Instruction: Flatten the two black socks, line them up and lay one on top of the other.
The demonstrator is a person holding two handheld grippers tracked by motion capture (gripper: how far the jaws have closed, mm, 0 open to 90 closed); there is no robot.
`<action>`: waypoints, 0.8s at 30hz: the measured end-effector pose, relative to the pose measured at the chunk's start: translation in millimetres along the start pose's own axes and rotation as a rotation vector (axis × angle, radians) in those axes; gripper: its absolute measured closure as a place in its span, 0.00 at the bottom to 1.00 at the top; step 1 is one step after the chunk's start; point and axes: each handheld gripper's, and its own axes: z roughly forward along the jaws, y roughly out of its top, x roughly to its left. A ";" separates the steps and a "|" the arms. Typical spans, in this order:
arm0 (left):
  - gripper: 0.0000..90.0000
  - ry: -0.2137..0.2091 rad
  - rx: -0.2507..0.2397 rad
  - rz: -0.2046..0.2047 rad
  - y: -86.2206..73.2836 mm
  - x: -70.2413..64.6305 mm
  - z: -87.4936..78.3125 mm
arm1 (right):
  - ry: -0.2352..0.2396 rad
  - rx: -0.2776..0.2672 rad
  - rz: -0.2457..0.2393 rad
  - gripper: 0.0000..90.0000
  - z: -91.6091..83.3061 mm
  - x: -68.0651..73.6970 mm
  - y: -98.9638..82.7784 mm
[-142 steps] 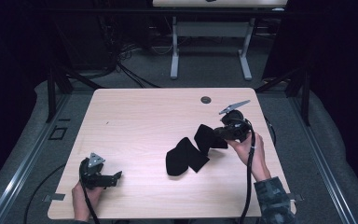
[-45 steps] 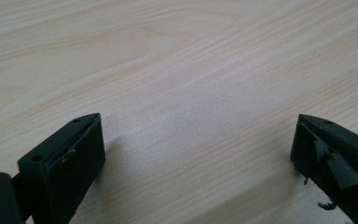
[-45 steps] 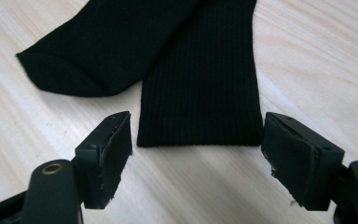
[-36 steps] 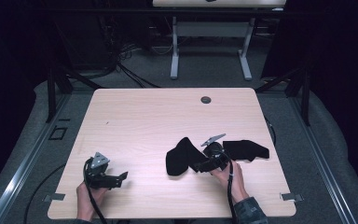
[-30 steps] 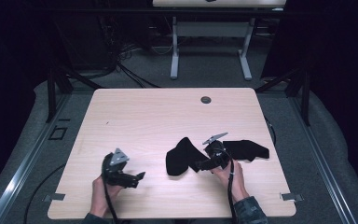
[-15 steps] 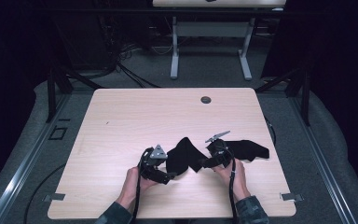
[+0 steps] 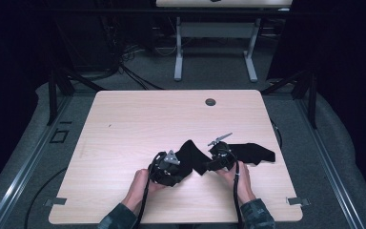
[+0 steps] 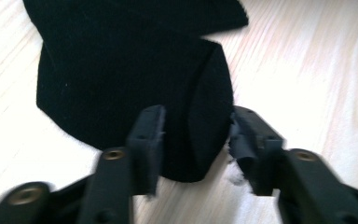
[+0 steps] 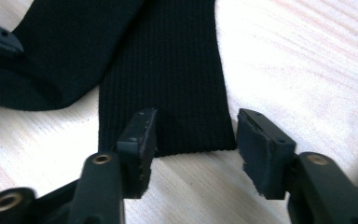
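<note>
Left gripper view: my left gripper (image 8: 193,140) has just been closing, jaws half-open astride the sock's (image 7: 195,157) rounded end, not pinching. My right gripper (image 9: 193,147) straddles its cuff likewise. The sock lies along the tabletop's (image 7: 138,124) near edge.

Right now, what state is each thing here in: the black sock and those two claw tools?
Black sock: flat on the table, one part overlapping another.
Left gripper: jaws just closing, astride the sock's rounded end, not yet pinching.
Right gripper: jaws just closing, astride the ribbed cuff, not yet pinching.
</note>
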 end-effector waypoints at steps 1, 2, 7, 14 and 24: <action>0.69 0.007 -0.001 -0.001 0.0 0.0 0.0 | 0.004 0.003 -0.005 0.55 -0.3 0.3 0.1; 0.72 0.009 -0.001 0.000 -0.2 0.4 -0.1 | 0.007 -0.003 -0.003 0.56 0.1 1.2 -0.1; 0.87 0.013 -0.002 0.003 -1.0 0.5 -0.4 | 0.018 0.000 -0.018 0.68 -0.4 3.4 -0.6; 0.94 0.025 -0.068 -0.025 -6.5 3.0 -5.4 | 0.069 -0.019 -0.005 0.85 -0.2 2.9 -4.2; 0.95 0.095 -0.296 -0.159 -7.1 26.7 -66.0 | 0.031 -0.092 0.000 0.87 -24.0 -2.4 -6.7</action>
